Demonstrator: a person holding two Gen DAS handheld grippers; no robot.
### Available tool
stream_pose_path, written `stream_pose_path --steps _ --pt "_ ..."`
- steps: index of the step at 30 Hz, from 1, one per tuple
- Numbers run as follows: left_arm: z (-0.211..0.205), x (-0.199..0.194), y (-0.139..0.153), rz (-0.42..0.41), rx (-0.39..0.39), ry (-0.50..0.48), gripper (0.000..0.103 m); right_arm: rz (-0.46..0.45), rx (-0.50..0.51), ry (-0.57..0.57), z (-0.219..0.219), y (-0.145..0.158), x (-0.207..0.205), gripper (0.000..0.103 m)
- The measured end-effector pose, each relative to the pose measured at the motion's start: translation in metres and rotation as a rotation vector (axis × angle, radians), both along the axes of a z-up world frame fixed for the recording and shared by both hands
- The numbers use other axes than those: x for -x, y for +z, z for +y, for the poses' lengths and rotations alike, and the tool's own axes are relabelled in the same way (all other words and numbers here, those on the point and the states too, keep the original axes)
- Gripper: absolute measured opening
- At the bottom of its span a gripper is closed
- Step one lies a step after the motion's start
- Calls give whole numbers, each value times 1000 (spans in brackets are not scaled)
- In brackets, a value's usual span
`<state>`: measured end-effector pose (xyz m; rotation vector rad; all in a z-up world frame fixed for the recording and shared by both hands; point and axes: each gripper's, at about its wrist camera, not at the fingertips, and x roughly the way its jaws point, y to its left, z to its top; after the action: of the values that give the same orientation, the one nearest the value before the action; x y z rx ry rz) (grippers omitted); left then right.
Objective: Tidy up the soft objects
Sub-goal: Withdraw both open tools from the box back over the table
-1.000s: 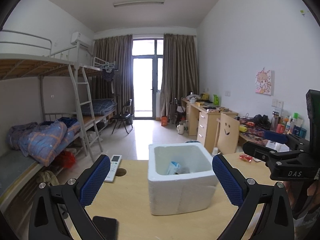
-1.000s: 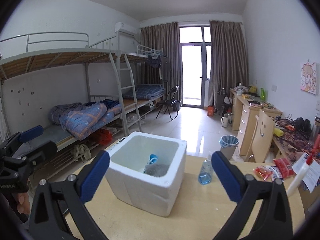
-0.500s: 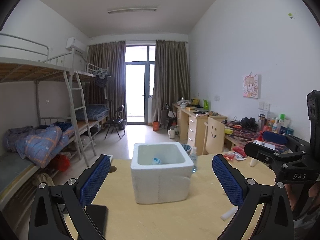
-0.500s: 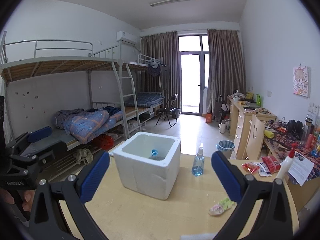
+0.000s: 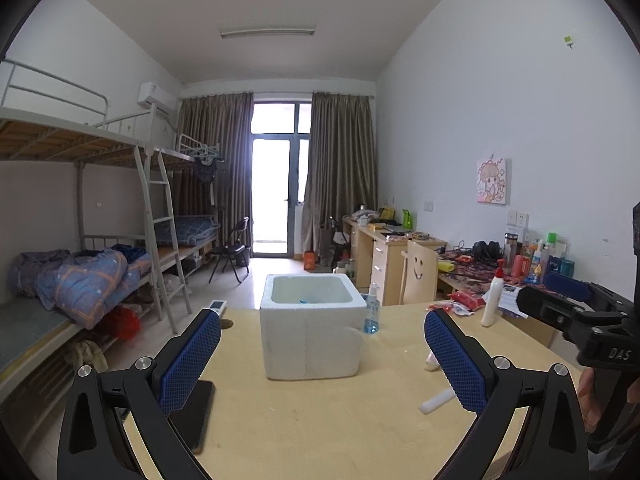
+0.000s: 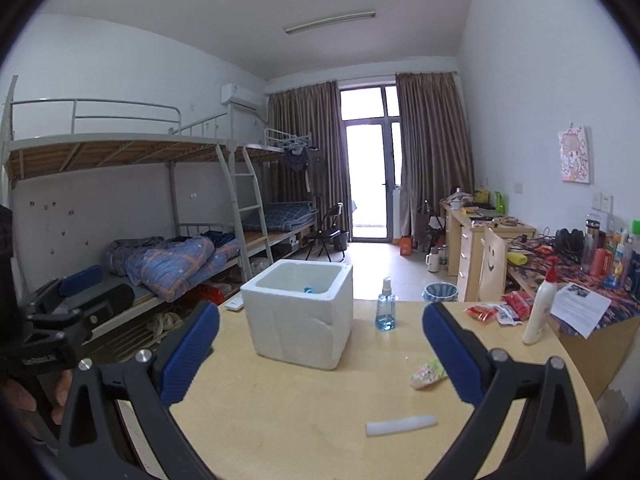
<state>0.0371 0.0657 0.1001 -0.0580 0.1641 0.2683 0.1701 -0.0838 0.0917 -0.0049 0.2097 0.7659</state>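
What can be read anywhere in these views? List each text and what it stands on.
"DAS": on the body of the right gripper, seen in the left wrist view.
White lettering on the left gripper in the right wrist view: too blurred to read.
Printed paper sheet, snack packets, white pump bottle: print too small to read.

White-walled dorm rm; bunk beds (image 5: 92, 216) left; desks (image 5: 394, 248) right; curtained glass door (image 5: 280, 184) w/ daylight.

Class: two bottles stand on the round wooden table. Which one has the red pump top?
The tall white lotion bottle at the table's right edge; the small clear blue spray bottle beside the white foam box has a white nozzle.
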Motion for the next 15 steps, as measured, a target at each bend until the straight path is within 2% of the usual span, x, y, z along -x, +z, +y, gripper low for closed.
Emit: stream_pose_path --steps 4,9,15 --pt "-4 18 -9 -22 19 6 102 -15 8 -13 -8 -10 19 103" --pt "-12 35 -20 -53 3 55 102 -35 -4 -31 -20 -20 41 103" --pt "-30 52 -36 -49 13 16 102 -67 0 -87 -34 -28 62 103"
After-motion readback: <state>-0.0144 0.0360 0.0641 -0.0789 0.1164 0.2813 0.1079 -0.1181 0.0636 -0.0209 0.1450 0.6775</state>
